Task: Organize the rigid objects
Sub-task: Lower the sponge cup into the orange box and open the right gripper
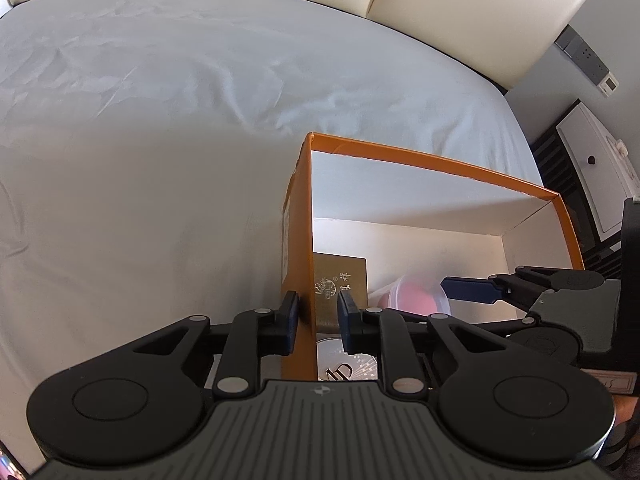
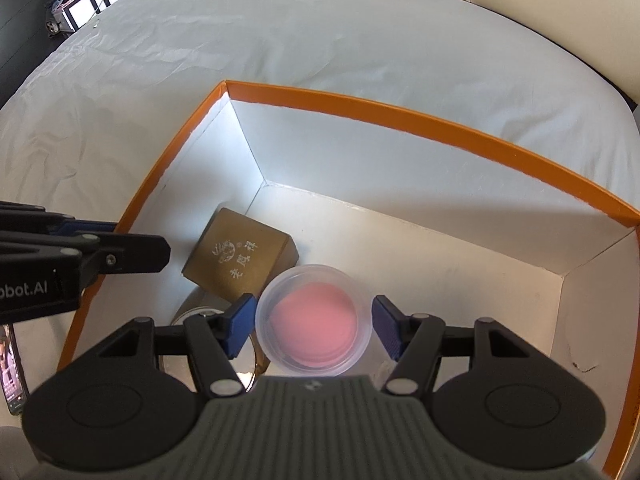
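Topping white bedsheet (image 1: 160, 120): orange box (image 1: 432, 162)

A home bedroom: white-sheeted bed (image 1: 180, 120), cream padded headboard (image 1: 460, 12), white bedside cabinet (image 1: 596, 176).

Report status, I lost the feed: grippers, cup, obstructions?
Left gripper straddles orange box wall. Right gripper open around pink-bottomed cup. Gold box touching cup.

- My right gripper (image 2: 314, 326) had matt black plastic arms and ribbed blue pads.
- The tub (image 2: 314, 318) looked like translucent, smooth plastic.
- The orange box (image 2: 400, 114) was matt cardboard — white inside.
- The gold carton (image 2: 236, 258) had a dull metallic sheen.
- The bedsheet (image 2: 280, 32) was creased white cloth.
- The tin lid (image 1: 346, 362) looked shiny — metal.
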Tool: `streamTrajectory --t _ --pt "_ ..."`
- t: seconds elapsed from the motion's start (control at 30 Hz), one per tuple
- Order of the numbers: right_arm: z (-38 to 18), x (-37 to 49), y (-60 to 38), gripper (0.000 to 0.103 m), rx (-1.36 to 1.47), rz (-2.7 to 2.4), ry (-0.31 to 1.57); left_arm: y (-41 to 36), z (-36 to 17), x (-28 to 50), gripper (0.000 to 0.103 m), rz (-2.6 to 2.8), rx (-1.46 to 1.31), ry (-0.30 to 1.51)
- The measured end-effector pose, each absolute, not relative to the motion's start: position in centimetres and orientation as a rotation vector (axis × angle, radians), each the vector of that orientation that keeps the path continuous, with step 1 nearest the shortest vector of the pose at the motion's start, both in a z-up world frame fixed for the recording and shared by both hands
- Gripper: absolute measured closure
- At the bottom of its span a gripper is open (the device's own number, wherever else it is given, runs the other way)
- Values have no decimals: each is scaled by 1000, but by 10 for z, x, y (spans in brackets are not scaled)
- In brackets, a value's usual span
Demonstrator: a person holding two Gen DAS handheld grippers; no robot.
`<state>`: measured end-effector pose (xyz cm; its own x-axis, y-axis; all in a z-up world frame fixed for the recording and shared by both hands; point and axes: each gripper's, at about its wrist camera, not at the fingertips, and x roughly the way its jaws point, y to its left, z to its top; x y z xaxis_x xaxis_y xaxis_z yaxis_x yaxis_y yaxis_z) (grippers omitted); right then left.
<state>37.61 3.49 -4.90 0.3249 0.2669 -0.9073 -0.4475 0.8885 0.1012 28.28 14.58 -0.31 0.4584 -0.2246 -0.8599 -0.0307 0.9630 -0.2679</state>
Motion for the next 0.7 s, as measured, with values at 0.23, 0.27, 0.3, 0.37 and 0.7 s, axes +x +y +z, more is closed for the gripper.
streamTrajectory --t 0.23,0.27,0.3,0.37,0.7 --pt "-49 370 46 39 -248 490 1109 149 0 282 80 -112 -282 1088" --pt "-48 371 45 39 -238 491 1112 149 1 282 80 -108 -281 1087" --pt "-47 371 43 39 -225 491 1114 149 2 281 80 -105 -275 1086" --pt "-43 371 39 38 -216 484 1109 148 5 279 80 -101 -263 1081" --pt "11 339 9 38 -148 516 991 124 50 236 80 -129 -186 959"
